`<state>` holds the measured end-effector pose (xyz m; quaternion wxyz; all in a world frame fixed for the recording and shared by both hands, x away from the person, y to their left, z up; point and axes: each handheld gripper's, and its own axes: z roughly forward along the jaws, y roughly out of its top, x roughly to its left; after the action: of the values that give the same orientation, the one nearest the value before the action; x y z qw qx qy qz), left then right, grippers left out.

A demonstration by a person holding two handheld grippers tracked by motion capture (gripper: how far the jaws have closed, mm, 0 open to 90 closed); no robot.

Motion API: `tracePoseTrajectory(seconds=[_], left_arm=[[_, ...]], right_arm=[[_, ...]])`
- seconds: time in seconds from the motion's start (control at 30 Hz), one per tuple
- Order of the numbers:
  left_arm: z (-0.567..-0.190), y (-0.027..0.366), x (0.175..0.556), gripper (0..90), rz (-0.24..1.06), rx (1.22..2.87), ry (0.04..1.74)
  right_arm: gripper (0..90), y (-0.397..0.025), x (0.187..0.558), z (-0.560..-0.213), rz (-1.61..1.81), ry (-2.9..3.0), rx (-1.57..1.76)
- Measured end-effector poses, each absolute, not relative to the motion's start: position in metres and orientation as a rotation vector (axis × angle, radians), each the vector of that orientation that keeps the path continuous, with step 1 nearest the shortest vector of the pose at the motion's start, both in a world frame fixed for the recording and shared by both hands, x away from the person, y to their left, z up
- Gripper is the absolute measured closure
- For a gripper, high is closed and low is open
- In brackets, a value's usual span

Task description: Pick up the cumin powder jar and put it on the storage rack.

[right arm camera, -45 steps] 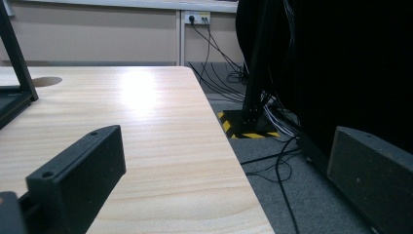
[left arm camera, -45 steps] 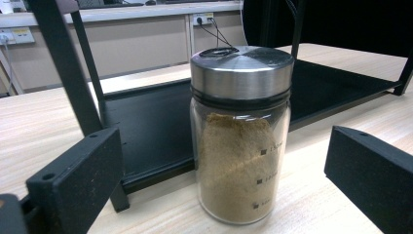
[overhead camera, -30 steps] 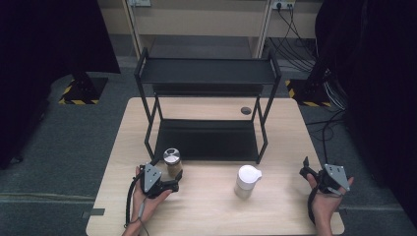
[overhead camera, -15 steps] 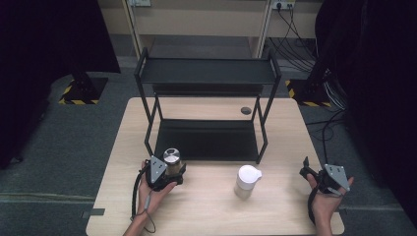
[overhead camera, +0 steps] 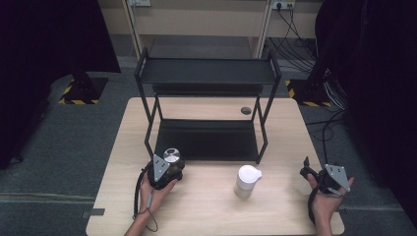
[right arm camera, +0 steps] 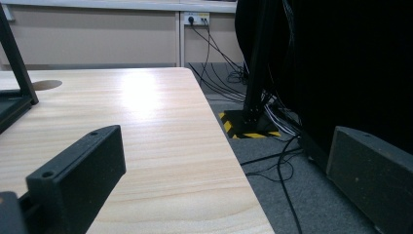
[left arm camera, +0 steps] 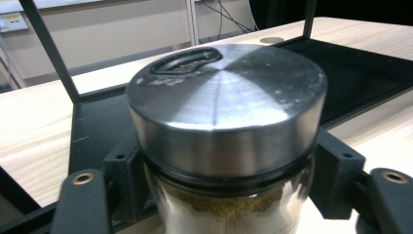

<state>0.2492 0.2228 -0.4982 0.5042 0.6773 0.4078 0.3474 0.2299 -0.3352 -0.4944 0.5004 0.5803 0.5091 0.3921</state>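
With our left gripper [overhead camera: 169, 169] clamped below the spice jar's [left arm camera: 226, 131] steel lid and our right gripper [overhead camera: 319, 179] idling wide apart, we carry it level onto the rack's lower shelf [overhead camera: 206, 140].

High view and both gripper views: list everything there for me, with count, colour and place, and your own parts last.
Spice jar: one, glass with a brushed steel lid, brownish powder inside, at the front left of the rack, between the left jaws.
White cup: one, white with a lid, on the table in front of the rack's right half.
Rack: one, black metal, two shelves, at mid table.
Table: one, light wood, with a round grey cap near the far edge.
Cables: several, black, on the floor at the far right.
Left hand-held gripper: black, shut on the jar.
Right hand-held gripper: black, open, at the table's right edge.
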Motion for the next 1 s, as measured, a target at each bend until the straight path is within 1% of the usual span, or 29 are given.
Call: tracePoseTrajectory(seconds=[0.27,0.47,0.63,0.9,1.0], left_arm=[[-0.500,0.230,0.251,30.3,0.800,1.611,0.984],[-0.494,0.231,0.246,30.5,0.813,1.568,0.979],[-0.478,0.229,0.239,30.6,0.856,1.510,0.954],[-0.445,0.225,0.239,30.7,0.863,1.468,0.934],[-0.426,0.225,0.241,30.7,0.870,1.441,0.924]], right_arm=[[0.8,-0.335,0.230,-0.495,0.953,1.222,1.411],[0.8,-0.336,0.230,-0.494,0.954,1.225,1.413],[0.8,-0.335,0.230,-0.494,0.951,1.223,1.414],[0.8,-0.336,0.230,-0.493,0.956,1.220,1.426],[0.8,-0.337,0.230,-0.493,0.963,1.216,1.431]])
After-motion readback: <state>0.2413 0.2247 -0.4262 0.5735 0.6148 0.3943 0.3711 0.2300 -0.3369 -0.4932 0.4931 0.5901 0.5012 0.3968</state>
